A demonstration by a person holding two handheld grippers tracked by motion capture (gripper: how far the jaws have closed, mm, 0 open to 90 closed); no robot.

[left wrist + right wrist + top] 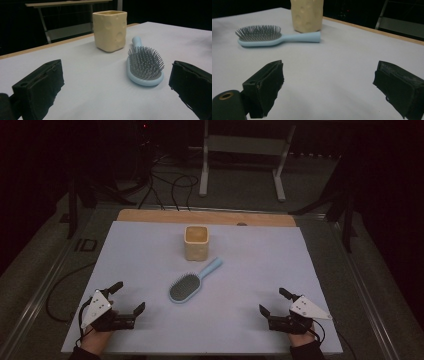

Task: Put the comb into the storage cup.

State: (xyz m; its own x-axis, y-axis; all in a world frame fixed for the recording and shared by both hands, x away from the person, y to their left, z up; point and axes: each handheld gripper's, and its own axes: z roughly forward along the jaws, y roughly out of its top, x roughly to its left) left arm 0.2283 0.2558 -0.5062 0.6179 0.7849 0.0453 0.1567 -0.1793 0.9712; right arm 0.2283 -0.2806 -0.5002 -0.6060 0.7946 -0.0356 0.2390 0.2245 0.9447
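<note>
At the table's near corners, left gripper (129,297) and right gripper (273,301) rest wide, flanking the hairbrush (186,286).

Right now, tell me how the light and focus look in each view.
High view: dim all round, dark beyond the table, though the brush and cup read clearly with faint shadows. Left gripper view: brighter, brush bristles crisp, near jaws soft. Right gripper view: brush fairly sharp, cup cut off at the top, jaws blurred, background black.
</note>
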